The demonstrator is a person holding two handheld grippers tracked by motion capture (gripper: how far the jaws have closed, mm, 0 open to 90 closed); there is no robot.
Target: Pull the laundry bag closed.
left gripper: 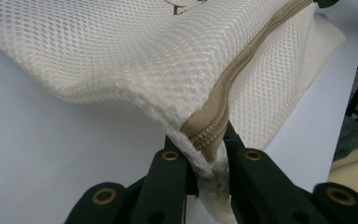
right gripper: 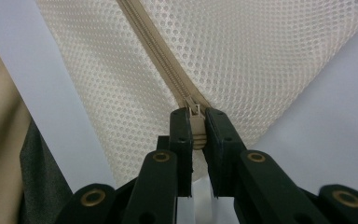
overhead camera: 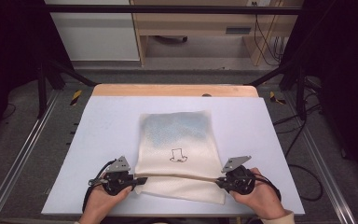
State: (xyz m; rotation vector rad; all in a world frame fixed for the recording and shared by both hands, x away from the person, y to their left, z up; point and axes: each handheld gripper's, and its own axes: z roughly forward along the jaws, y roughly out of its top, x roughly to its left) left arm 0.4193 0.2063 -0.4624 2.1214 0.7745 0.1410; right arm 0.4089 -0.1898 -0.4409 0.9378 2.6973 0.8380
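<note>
**Mesh bag pinched at both ends of its zipper**

A pale blue-white table point(overhead camera: 112, 126) fills the middle of the room, with a wooden strip along its far edge and metal rails on either side. Lying on the near half of it is a cream mesh bag point(overhead camera: 177, 135), roughly square, with a small dark drawing point(overhead camera: 178, 155) printed near its middle and a faint bluish tint showing through the far part. The bag's near portion is folded over, and a tan zipper point(overhead camera: 182, 176) runs across it from side to side, lifted a little off the table.

The person's hands come in from the near edge. The left gripper point(overhead camera: 137, 179) is clenched on the bag's left corner: in the left gripper view the black jaws squeeze the mesh and the end of the zipper tape point(left gripper: 209, 135) between them, with the fabric bunched and raised. The right gripper point(overhead camera: 220, 181) bites on the opposite end; in the right gripper view its jaws are closed on the small beige zipper pull point(right gripper: 196, 123), with the zipper's teeth running away up the mesh.
</note>
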